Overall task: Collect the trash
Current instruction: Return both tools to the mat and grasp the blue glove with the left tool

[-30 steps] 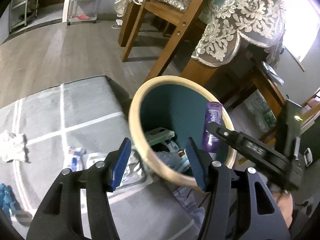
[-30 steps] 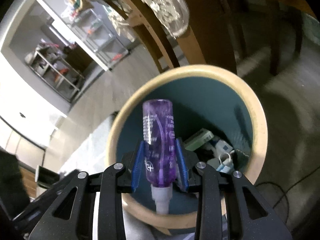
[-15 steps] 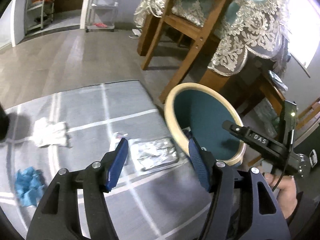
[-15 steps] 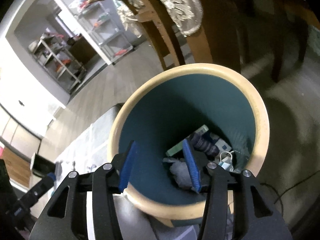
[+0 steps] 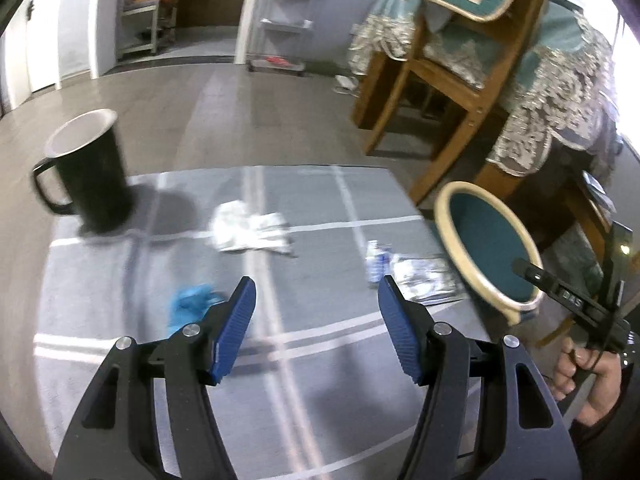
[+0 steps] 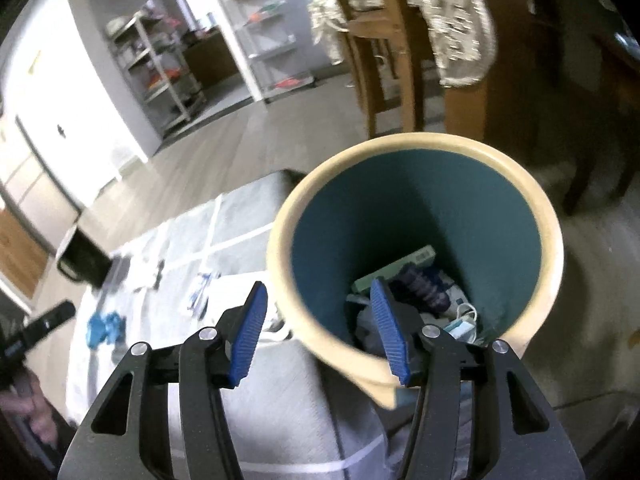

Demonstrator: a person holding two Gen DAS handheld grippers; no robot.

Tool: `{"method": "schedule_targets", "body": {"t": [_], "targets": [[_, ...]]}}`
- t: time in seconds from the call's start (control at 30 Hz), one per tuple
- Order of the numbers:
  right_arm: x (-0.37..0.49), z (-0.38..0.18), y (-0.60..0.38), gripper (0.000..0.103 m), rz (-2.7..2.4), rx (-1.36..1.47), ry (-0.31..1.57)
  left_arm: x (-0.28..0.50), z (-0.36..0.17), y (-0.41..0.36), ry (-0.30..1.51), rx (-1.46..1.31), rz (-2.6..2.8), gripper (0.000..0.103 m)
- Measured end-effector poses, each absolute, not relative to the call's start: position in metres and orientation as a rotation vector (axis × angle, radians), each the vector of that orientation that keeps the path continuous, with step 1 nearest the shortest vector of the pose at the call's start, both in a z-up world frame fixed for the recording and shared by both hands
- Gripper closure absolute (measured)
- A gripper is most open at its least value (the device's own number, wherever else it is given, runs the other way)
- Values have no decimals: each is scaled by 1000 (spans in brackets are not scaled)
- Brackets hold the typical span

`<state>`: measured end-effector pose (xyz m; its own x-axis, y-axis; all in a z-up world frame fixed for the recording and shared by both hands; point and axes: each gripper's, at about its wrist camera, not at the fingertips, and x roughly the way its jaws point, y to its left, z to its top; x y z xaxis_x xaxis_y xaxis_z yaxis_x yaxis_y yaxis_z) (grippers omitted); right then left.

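Note:
A teal bin with a cream rim (image 5: 448, 236) (image 6: 548, 220) stands at the right edge of a grey mat (image 5: 312, 368). Inside it lie the purple bottle (image 6: 420, 286), a green box and other scraps. On the mat lie a crumpled white tissue (image 5: 248, 230), a blue crumpled scrap (image 5: 188, 306), a small white and blue wrapper (image 5: 376, 260) and a silvery packet (image 5: 424, 280). My left gripper (image 5: 316, 328) is open and empty above the mat. My right gripper (image 6: 320, 328) is open and empty over the bin's near rim.
A black mug (image 5: 88, 168) stands at the mat's far left corner. A wooden chair (image 5: 440, 80) and a table with a lace cloth (image 5: 560, 92) stand behind the bin. Shelving units (image 5: 280, 20) stand far back across the wooden floor.
My right gripper opened and dropped the purple bottle into the bin, then drew back. My left gripper swung left and back from the bin toward the mat's litter.

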<state>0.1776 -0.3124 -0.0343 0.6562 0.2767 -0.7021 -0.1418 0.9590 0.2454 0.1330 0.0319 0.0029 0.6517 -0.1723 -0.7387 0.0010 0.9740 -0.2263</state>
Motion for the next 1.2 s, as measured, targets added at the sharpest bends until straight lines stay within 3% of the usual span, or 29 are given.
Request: {"method": "schedule_targets", "body": {"t": [0.27,0.7,0.83,0.97,1.2], "targets": [[164,-41,-285,46,307,88,852,117,-12,73,896,-231,21,35],[156,-54,-256,45,354,36,934,138,-57,98,984,-301,95,36],[159,-57,-246,44,352,37,954,143,-68,93,1024,-291,70,69],[165,-61,-232,44,353,28,972,140,-68,91,1014,-294,55,77],[180,-62,-202,44,360,49,994,134,-63,95,967,-379,25,78]]}}
